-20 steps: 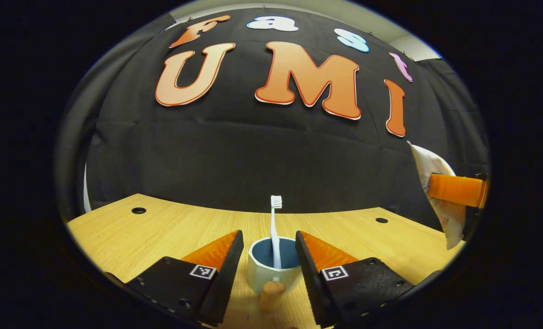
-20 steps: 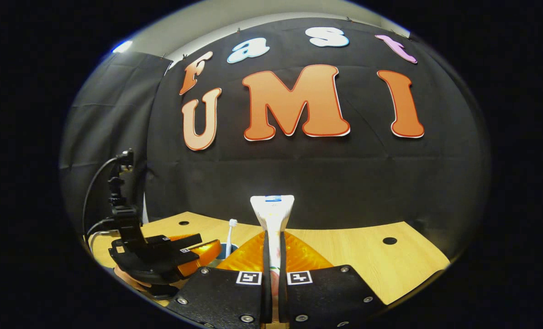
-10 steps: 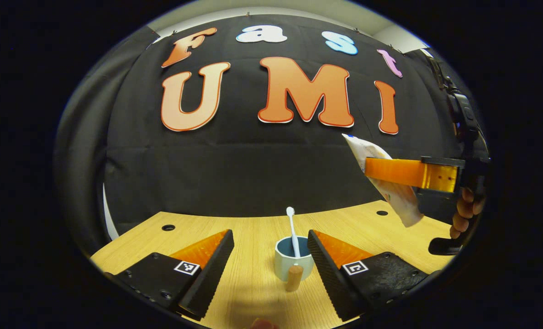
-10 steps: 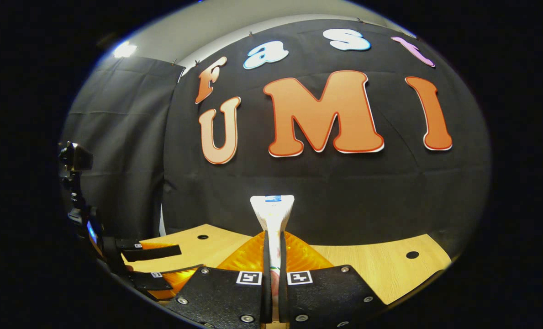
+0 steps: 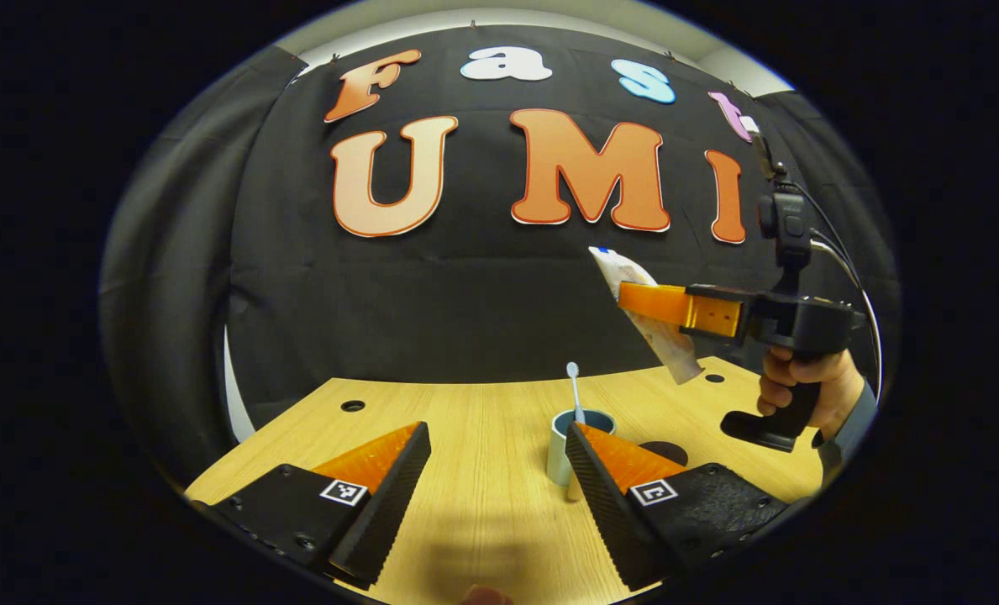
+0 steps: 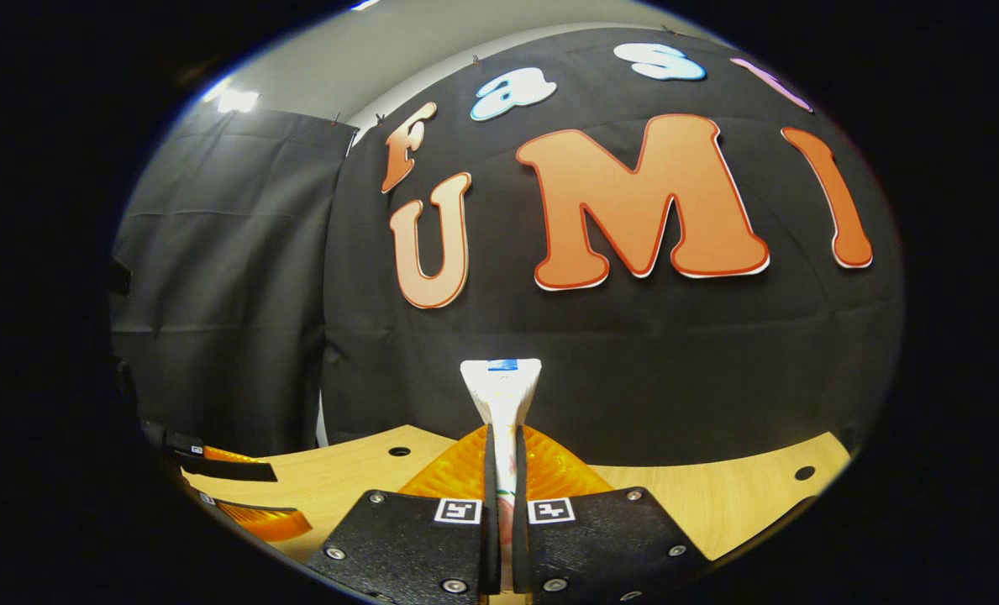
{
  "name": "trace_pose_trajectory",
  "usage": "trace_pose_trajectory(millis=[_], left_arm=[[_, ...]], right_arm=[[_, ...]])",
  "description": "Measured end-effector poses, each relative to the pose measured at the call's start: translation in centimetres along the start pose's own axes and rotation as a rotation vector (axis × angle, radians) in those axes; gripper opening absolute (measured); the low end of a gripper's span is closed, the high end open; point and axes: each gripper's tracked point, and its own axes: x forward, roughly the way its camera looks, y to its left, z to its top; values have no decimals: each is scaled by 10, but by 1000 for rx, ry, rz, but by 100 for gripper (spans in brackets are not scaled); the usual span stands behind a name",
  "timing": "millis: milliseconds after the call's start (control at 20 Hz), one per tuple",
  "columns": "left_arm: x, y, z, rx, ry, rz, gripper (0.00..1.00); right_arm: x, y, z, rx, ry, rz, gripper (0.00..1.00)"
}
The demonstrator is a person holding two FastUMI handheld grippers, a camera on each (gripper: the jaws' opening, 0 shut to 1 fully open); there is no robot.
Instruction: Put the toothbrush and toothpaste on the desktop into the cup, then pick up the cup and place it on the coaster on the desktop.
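The desk [image 5: 482,470] is bare wood with small round holes near its far edge. The cup [image 5: 568,445] stands on it as the landmark: pale outside, blue inside, upright, its handle turned toward the near edge.

The left gripper [image 5: 499,483] hovers low just on the near side of the cup with its jaws spread wide and nothing between them; its right finger overlaps the cup's near side in the left gripper view, and whether they touch cannot be told.

The right gripper [image 5: 633,301] is up in the air to the right of the cup and above it, held by a hand [image 5: 801,382] on its grip. In the right gripper view this gripper [image 6: 504,504] has its jaws nearly closed, both fingers pressing on the toothpaste [image 6: 501,395].

The toothpaste [image 5: 646,315] hangs tilted, cap end lowest, above and to the right of the cup, well clear of its rim.

The toothbrush [image 5: 575,391] stands in the cup, bristle head upward, leaning against the rim.

A dark round coaster [image 5: 665,452] lies flat on the desk just right of the cup.
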Motion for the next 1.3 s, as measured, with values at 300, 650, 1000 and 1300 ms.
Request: trace_pose_trajectory(millis=[300, 650, 1000, 1300], left_arm=[[-9, 22, -11, -6, 40, 20, 97], [-9, 31, -24, -26, 68, 32, 97], [-1, 31, -43, -48, 105, 33, 98], [-2, 28, -53, -55, 131, 21, 98]], right_arm=[[34, 10, -26, 53, -9, 54, 6], [61, 20, -58, 99, -10, 126, 6], [71, 20, -98, 64, 77, 123, 7], [54, 15, -110, 24, 146, 118, 13]])
